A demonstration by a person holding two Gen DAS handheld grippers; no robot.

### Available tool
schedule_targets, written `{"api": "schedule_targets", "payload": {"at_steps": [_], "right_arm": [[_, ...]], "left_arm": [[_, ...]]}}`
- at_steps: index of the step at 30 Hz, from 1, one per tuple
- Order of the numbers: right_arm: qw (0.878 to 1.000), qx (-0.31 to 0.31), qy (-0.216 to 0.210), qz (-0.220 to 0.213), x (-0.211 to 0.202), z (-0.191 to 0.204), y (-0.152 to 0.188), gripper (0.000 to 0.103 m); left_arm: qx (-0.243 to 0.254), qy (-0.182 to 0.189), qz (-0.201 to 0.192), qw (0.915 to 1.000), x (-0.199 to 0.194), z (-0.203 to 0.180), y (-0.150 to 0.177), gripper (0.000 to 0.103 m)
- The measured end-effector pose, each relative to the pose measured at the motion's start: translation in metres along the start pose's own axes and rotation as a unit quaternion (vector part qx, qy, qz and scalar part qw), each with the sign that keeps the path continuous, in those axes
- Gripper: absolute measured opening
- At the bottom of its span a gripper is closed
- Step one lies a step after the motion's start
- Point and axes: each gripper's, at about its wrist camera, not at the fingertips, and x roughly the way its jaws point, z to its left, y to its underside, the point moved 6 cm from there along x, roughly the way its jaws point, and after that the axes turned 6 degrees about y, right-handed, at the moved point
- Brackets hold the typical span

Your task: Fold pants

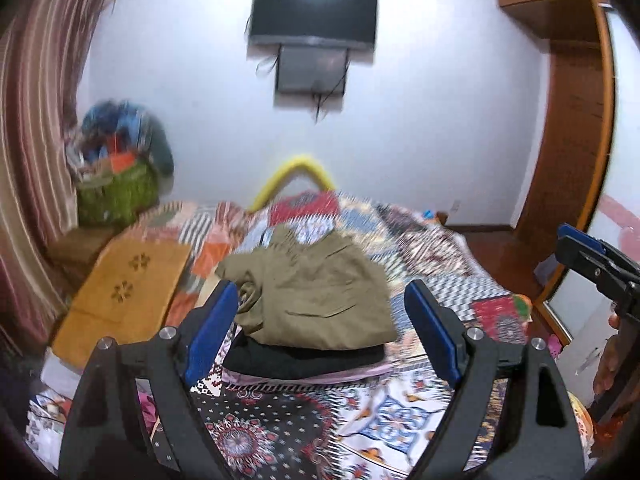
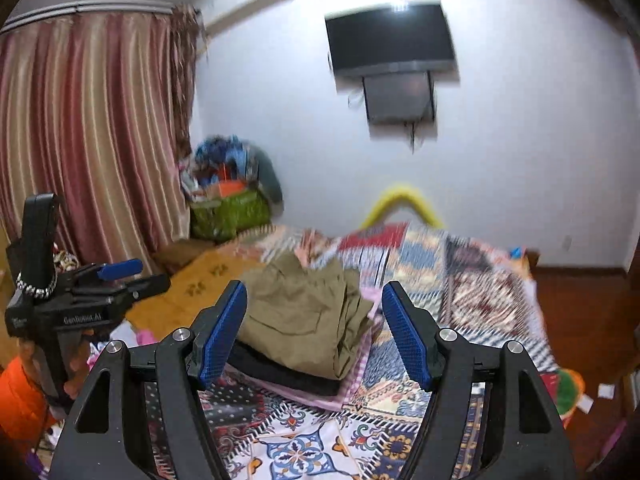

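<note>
The folded olive pants (image 1: 316,292) lie at frame centre on a stack of dark and pink clothes (image 1: 304,362) on the patterned bed (image 1: 360,420). Left tongs (image 1: 324,328) and right tongs (image 2: 314,330) both hang spread, pinching nothing.

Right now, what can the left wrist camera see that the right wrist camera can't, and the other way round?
Only the left wrist view shows the tall brown wooden wardrobe at the right edge. Only the right wrist view shows the white air conditioner high on the wall and the person's orange sleeve at lower left. Both show the folded olive-green pants on a small clothes pile on the patterned bedspread, the black wall television, the green basket of clothes and the striped pink curtain.
</note>
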Motion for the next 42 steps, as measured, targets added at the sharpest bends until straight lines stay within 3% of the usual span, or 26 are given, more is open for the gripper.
{"api": "schedule_targets", "payload": {"at_steps": [7, 11, 13, 16, 19, 25, 42], "right_arm": [[0.997, -0.003, 0.018, -0.076, -0.097, 0.016, -0.015, 0.079], [0.994, -0.014, 0.034, -0.106, -0.134, 0.023, -0.017, 0.086], [0.992, -0.017, 0.046, -0.119, -0.149, 0.027, -0.016, 0.090], [0.989, -0.005, 0.054, -0.139, -0.162, 0.028, -0.015, 0.103], [0.988, 0.002, 0.058, -0.144, -0.165, 0.029, -0.014, 0.103], [0.986, 0.006, 0.066, -0.151, -0.178, 0.032, -0.007, 0.103], [0.986, 0.004, 0.077, -0.145, -0.189, 0.033, 0.007, 0.103]], "left_arm": [[0.006, 0.040, -0.067, 0.9969, -0.103, -0.063, -0.005, 0.086], [0.025, 0.020, -0.109, 0.9935, -0.149, -0.087, -0.003, 0.086], [0.038, 0.014, -0.128, 0.9910, -0.168, -0.098, -0.001, 0.092], [0.043, 0.009, -0.143, 0.9887, -0.187, -0.107, 0.002, 0.097], [0.039, 0.008, -0.152, 0.9876, -0.198, -0.106, 0.006, 0.103], [0.032, 0.002, -0.165, 0.9858, -0.216, -0.110, 0.015, 0.103], [0.033, 0.005, -0.171, 0.9847, -0.214, -0.116, 0.023, 0.103]]}}
